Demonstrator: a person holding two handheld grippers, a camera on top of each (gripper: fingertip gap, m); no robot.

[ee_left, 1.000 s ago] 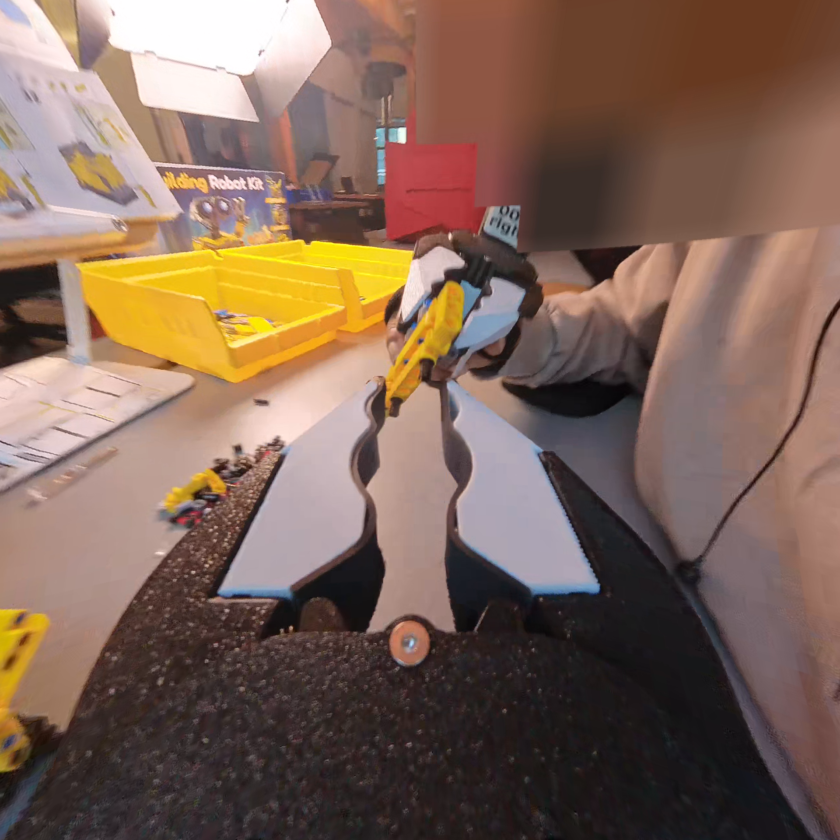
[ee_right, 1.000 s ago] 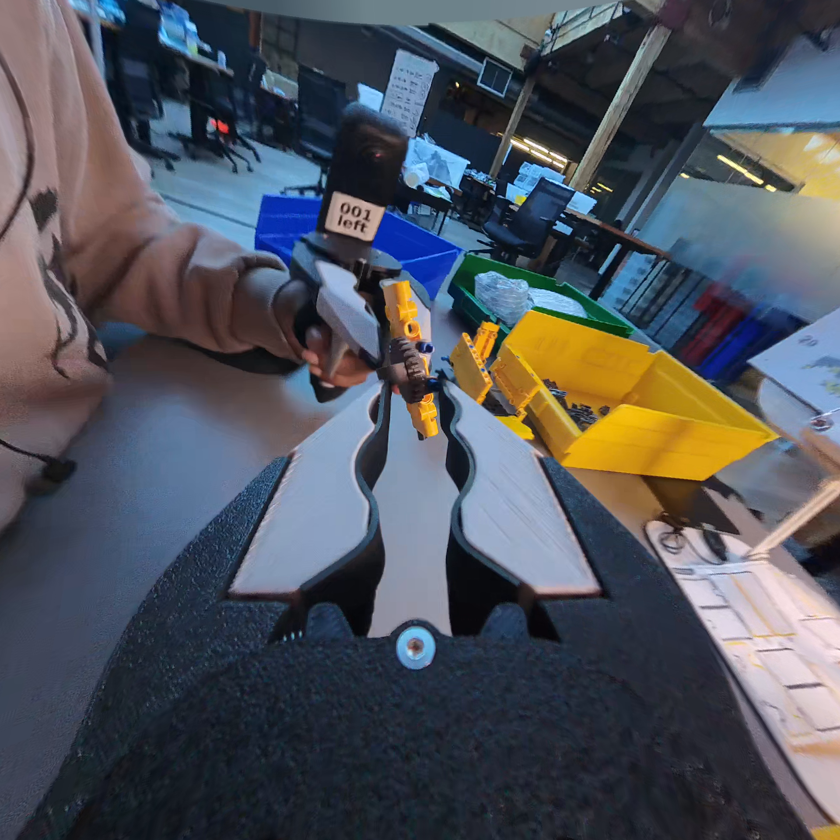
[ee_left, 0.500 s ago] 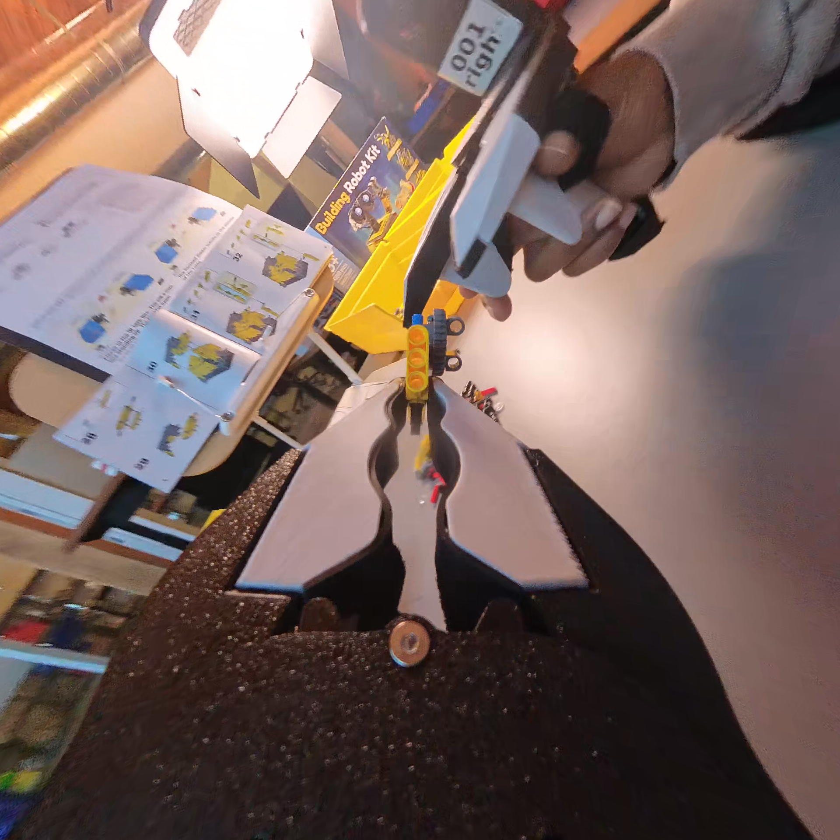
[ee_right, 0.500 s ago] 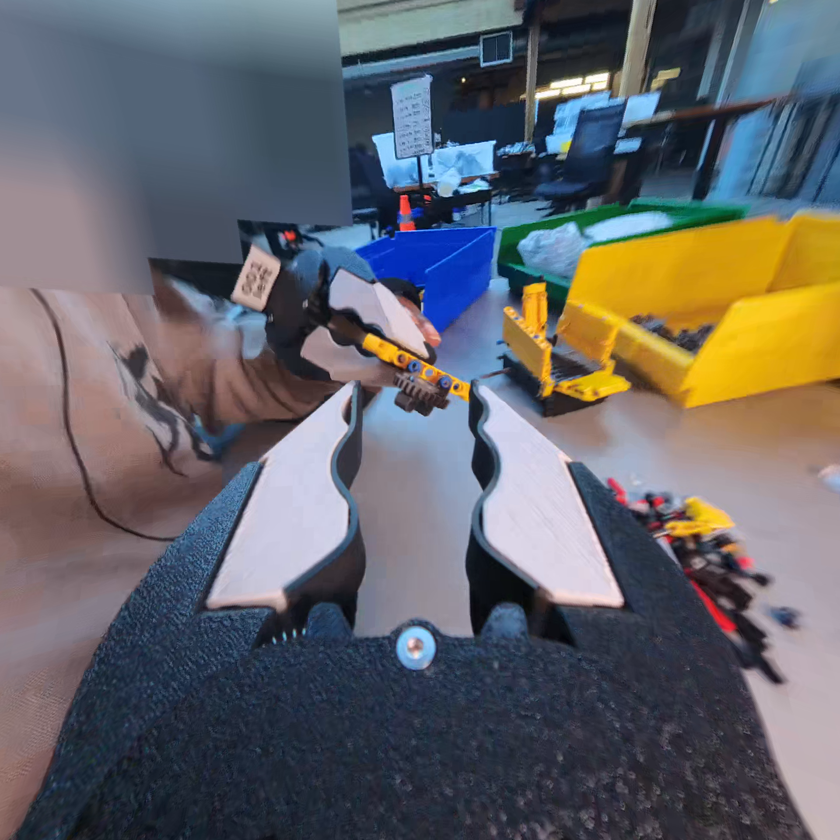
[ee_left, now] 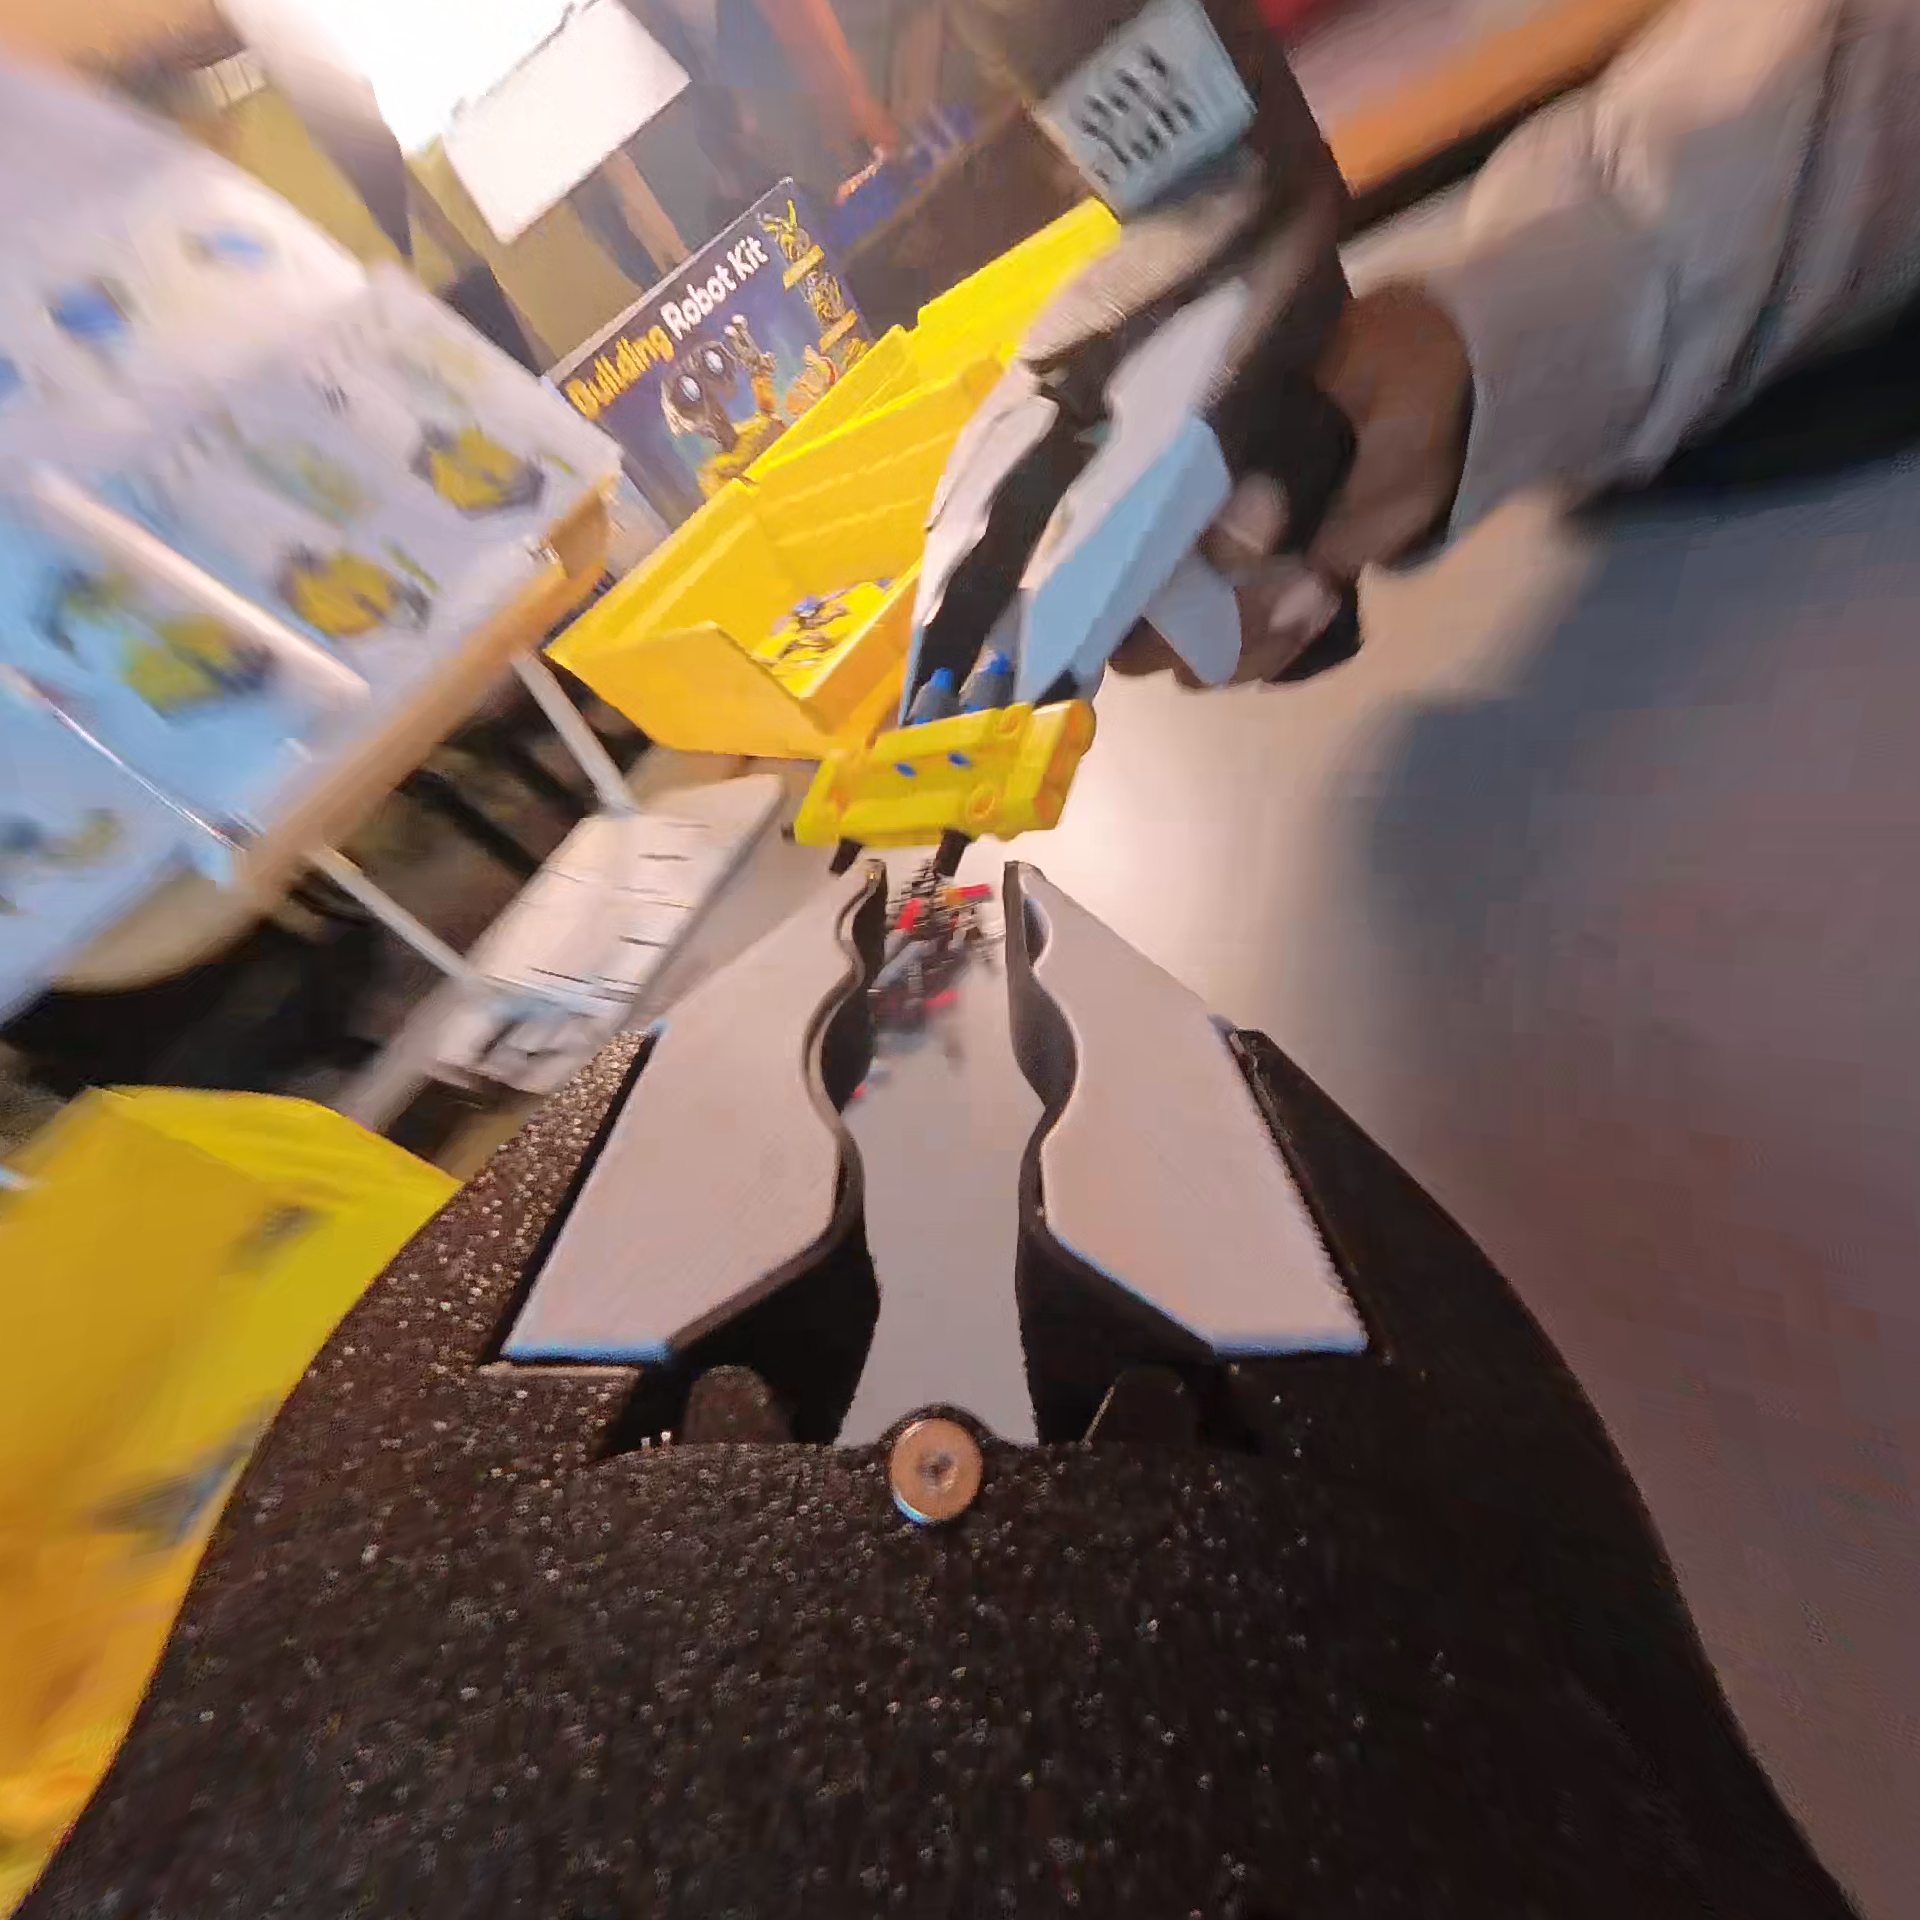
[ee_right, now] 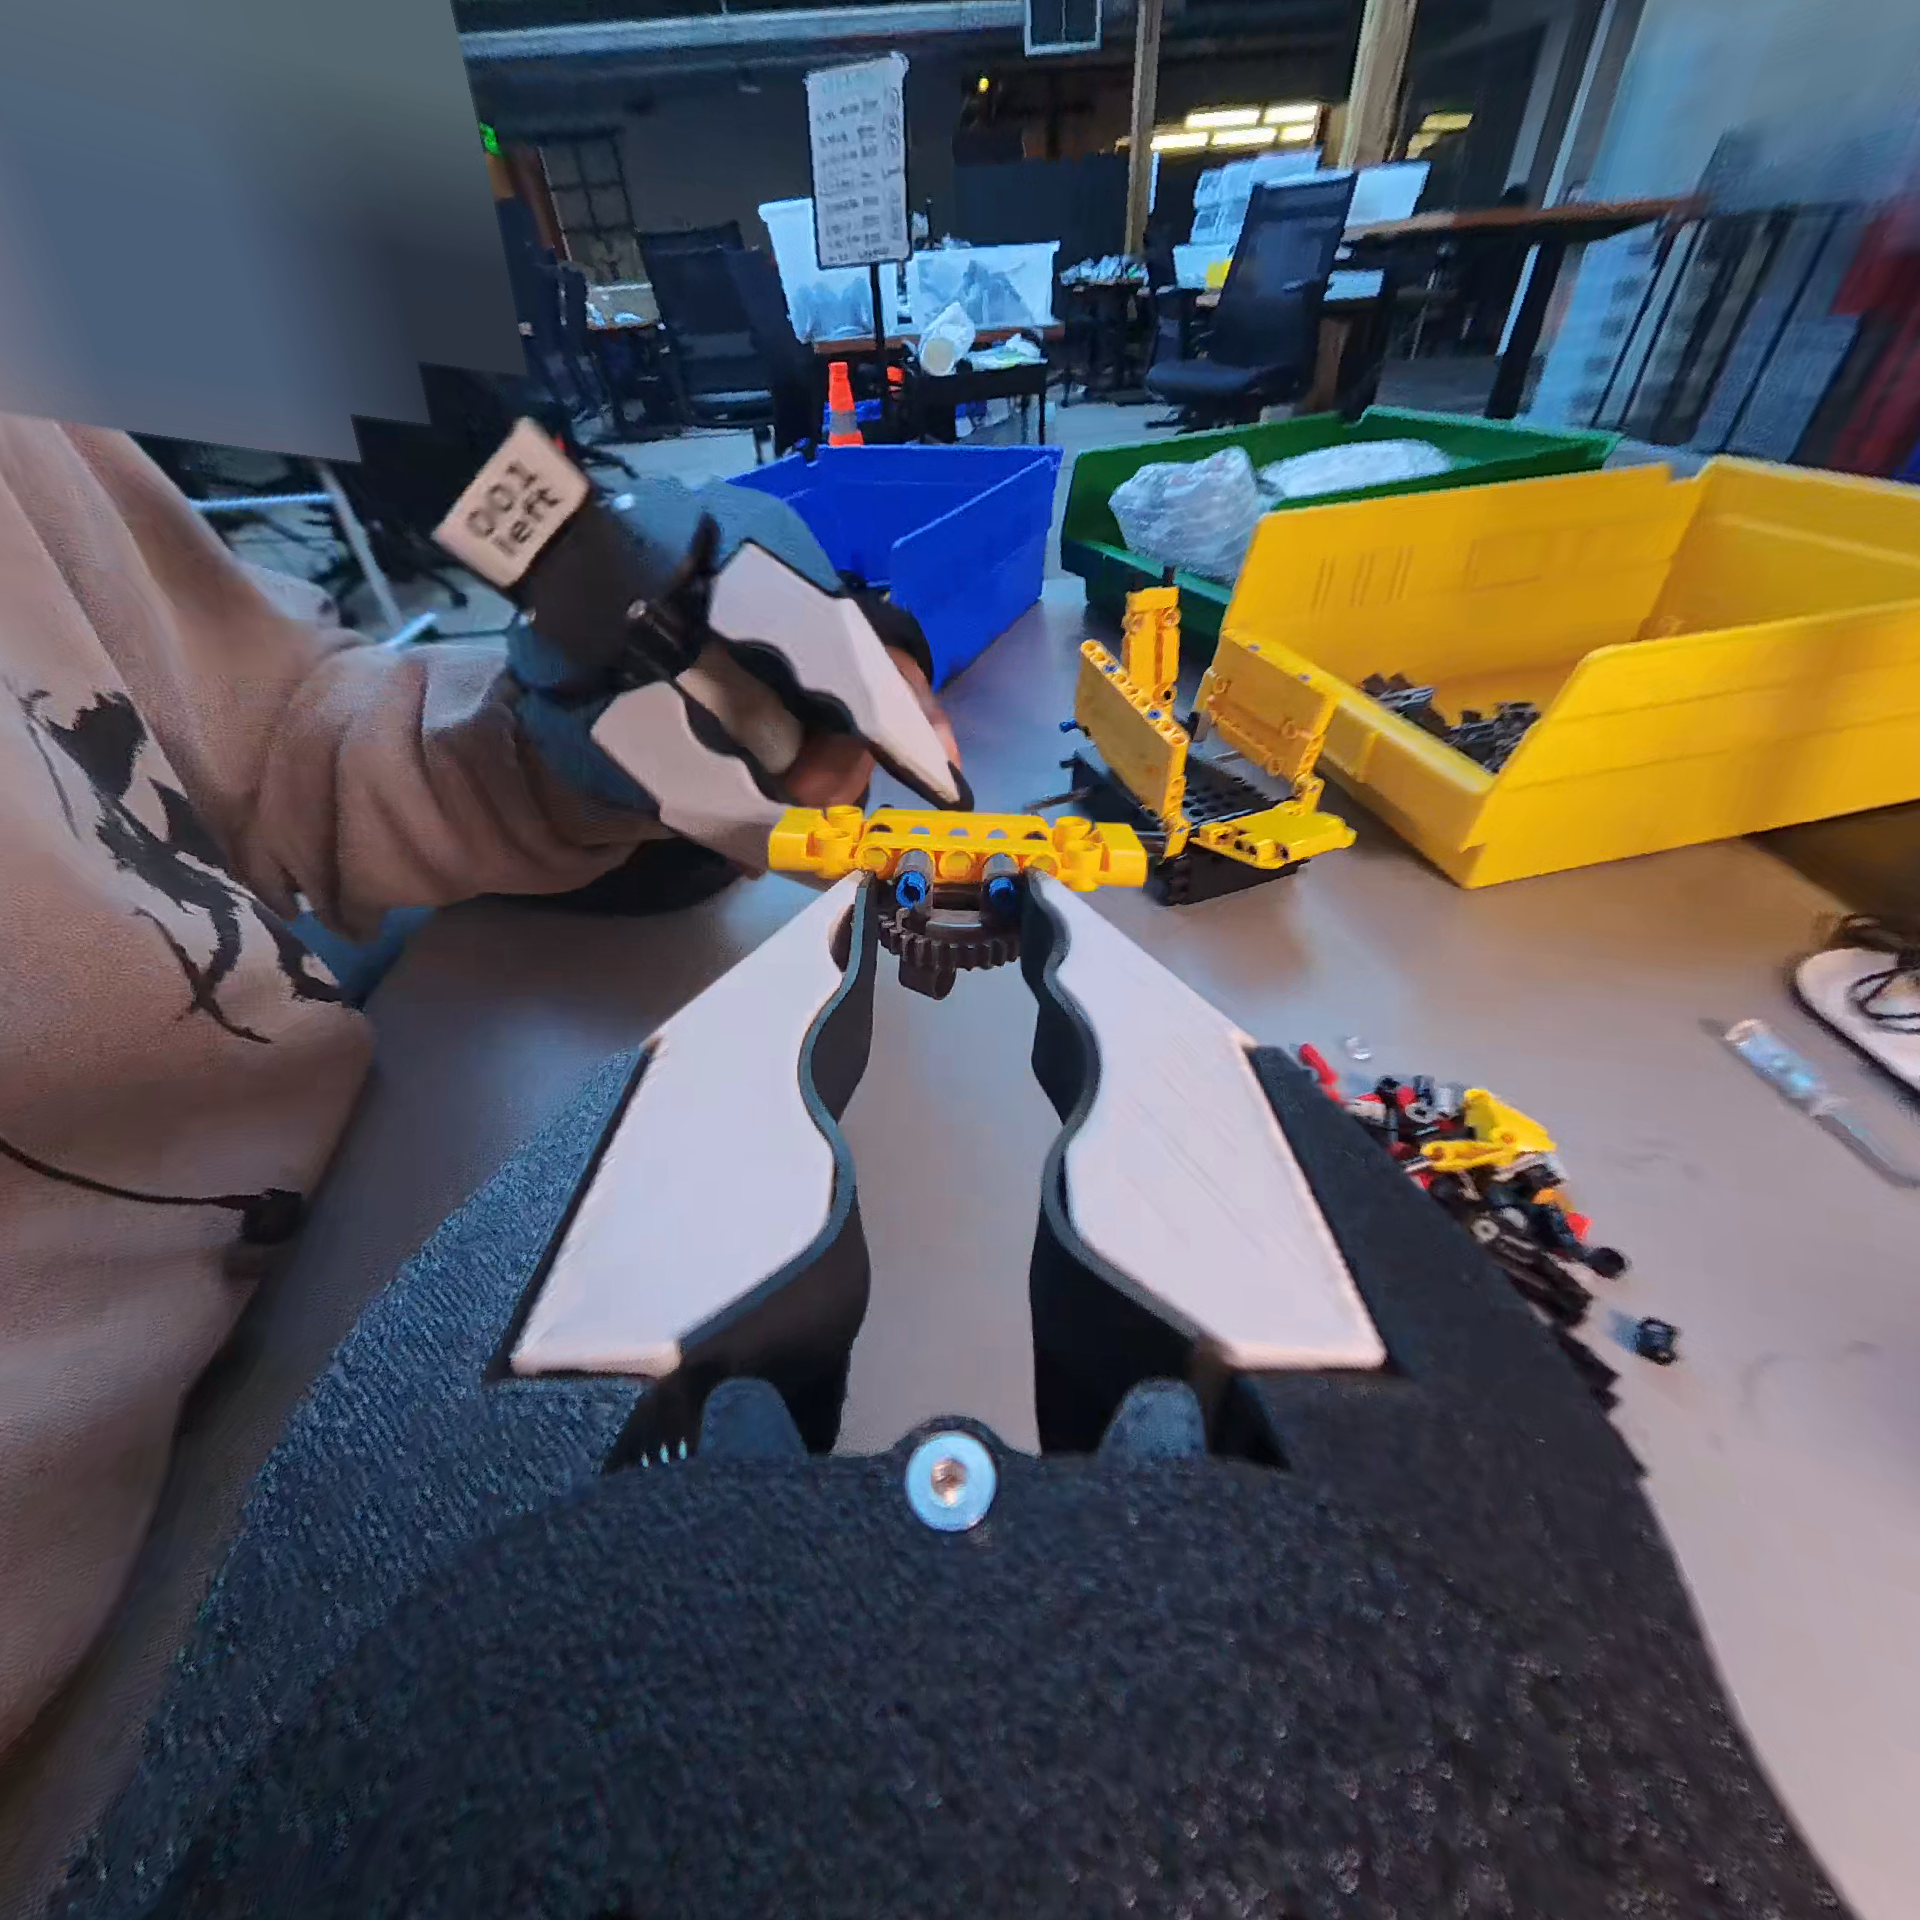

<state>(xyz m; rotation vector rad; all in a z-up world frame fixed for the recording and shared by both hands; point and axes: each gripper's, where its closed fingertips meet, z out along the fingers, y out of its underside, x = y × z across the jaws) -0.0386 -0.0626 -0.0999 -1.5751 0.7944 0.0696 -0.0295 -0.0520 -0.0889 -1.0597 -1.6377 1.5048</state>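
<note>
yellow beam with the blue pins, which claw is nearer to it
Right. The right claw grips the yellow beam by its blue pins and brown gear; the left claw sits open just beside it.

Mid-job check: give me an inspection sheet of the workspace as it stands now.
Surface: grey table, no spills seen.
Job's things: yellow beam assembly with blue pins and dark gear, held off the table; partly built yellow model behind it.
Clutter: pile of small parts at right; lone black part beside it.
Grippers: right gripper shut on the yellow beam assembly at its pins; left gripper open, one fingertip at the beam's far edge.
Cables: black cable on the person's sweatshirt; dark cables at the right edge.
Surroundings: yellow bin, blue bin, green bin, instruction sheets, kit box; office chairs beyond.
</note>
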